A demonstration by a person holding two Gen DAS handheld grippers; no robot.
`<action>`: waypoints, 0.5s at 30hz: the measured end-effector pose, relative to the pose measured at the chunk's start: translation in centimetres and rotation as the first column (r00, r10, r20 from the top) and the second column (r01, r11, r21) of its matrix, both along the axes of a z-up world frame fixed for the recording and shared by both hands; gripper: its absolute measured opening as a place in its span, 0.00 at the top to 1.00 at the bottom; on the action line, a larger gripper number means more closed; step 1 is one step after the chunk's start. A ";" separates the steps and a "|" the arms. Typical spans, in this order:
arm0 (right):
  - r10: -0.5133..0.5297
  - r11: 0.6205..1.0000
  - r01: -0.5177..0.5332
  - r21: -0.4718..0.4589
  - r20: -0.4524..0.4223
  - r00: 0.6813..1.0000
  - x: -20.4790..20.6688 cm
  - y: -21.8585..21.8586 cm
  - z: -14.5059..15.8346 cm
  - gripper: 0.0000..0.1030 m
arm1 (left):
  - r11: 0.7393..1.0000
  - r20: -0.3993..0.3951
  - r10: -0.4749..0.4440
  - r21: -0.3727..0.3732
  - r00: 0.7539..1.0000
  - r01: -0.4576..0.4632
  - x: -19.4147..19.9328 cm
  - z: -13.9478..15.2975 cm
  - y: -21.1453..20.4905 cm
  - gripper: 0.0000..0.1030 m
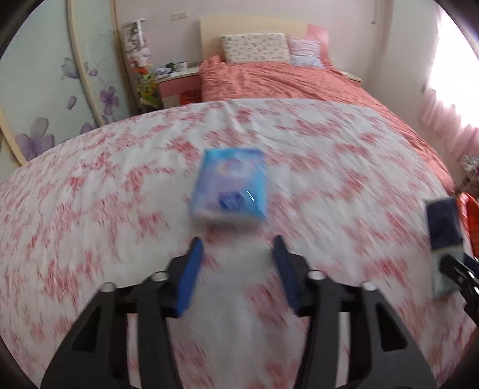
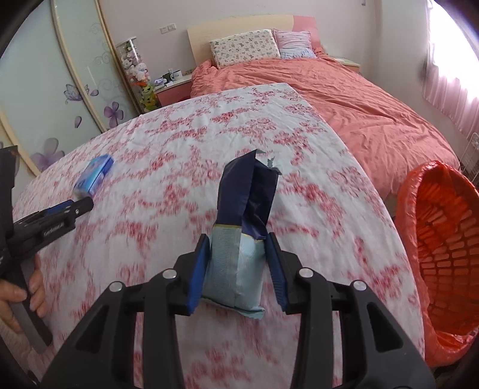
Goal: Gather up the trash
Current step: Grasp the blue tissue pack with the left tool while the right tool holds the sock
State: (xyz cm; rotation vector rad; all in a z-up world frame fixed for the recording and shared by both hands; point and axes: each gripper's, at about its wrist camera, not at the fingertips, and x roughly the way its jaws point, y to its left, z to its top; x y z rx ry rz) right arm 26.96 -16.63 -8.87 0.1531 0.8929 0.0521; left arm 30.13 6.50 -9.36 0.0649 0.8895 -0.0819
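Jaws of the right gripper (image 2: 238,251) pinch a crinkled foil packet (image 2: 239,239); left gripper (image 1: 238,251) jaws narrow, empty.

Home bedroom. Bed with salmon-orange duvet (image 2: 344,98), two patterned pillows (image 2: 244,48) and pale wooden headboard (image 2: 239,25) at 12 o'clock. Pink nightstand (image 2: 173,89) and clear tube of plush toys (image 2: 134,64) at 11, pink sheer curtains (image 2: 452,86) at 2.

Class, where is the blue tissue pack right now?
In the left wrist view the blue tissue pack lies on the floral cloth, just ahead of the left claw, untouched.
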 end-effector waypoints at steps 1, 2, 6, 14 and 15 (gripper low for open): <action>0.002 1.000 -0.002 -0.002 0.002 1.000 -0.3 0.0 0.0 0.63 | 1.000 0.003 0.002 0.019 1.000 -0.003 -0.2 0.0 -0.3 0.61; 0.002 1.000 -0.002 -0.003 0.002 1.000 -0.6 -0.1 0.0 0.63 | 0.999 0.008 0.012 0.031 1.000 -0.012 -0.1 0.1 -0.4 0.61; -0.014 1.000 0.014 0.015 -0.011 1.000 -0.9 -0.6 0.0 0.63 | 0.991 0.042 0.132 -0.026 0.990 -0.131 1.3 1.4 1.1 0.19; -0.019 0.999 0.019 0.025 -0.011 1.000 0.2 -0.7 0.0 0.63 | 0.987 -0.001 0.162 0.017 0.987 -0.162 6.2 0.4 0.6 0.15; -0.019 1.000 0.019 0.025 -0.009 1.000 0.4 -0.7 0.0 0.63 | 0.986 -0.016 0.164 0.011 0.986 -0.164 6.9 0.1 0.6 0.19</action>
